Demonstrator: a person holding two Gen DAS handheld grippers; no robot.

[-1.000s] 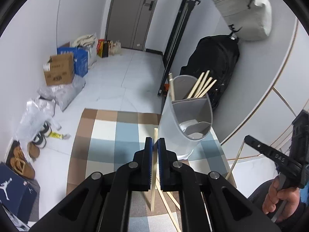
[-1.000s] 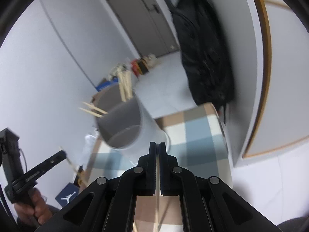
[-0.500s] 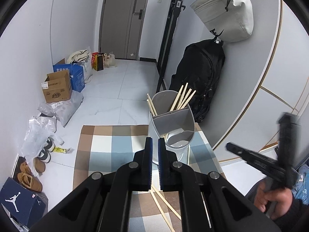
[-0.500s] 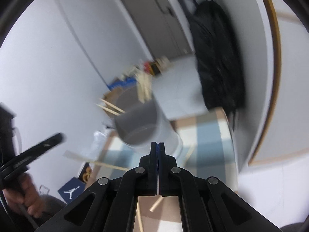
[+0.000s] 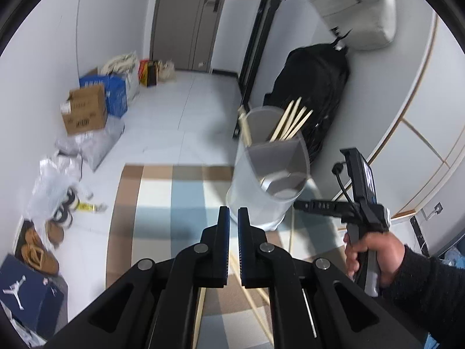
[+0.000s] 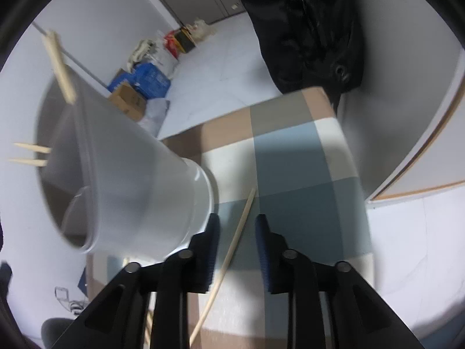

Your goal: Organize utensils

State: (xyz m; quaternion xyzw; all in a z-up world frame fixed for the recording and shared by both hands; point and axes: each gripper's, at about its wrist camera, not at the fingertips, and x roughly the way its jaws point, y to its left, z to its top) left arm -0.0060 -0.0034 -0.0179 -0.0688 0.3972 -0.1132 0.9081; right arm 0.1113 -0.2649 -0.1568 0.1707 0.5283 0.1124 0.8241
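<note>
A checked desk (image 5: 151,197) carries my grey utensil holder (image 5: 270,180), chopsticks (image 5: 292,122) standing in its rear compartment. My right gripper (image 6: 237,224) has jaws opening, astride a loose chopstick (image 6: 232,250) lying on the cloth, untouched. My left gripper (image 5: 233,218) has jaws closed, empty.

Motion blur smears the gray utensil holder (image 6: 122,174) left of the right tongs (image 6: 237,232), leaving its compartments unreadable. A wooden chopstick (image 6: 232,250) between those tongs runs off the bottom edge. Behind the left tongs (image 5: 233,221), the chopsticks (image 5: 252,299) are partly hidden.
</note>
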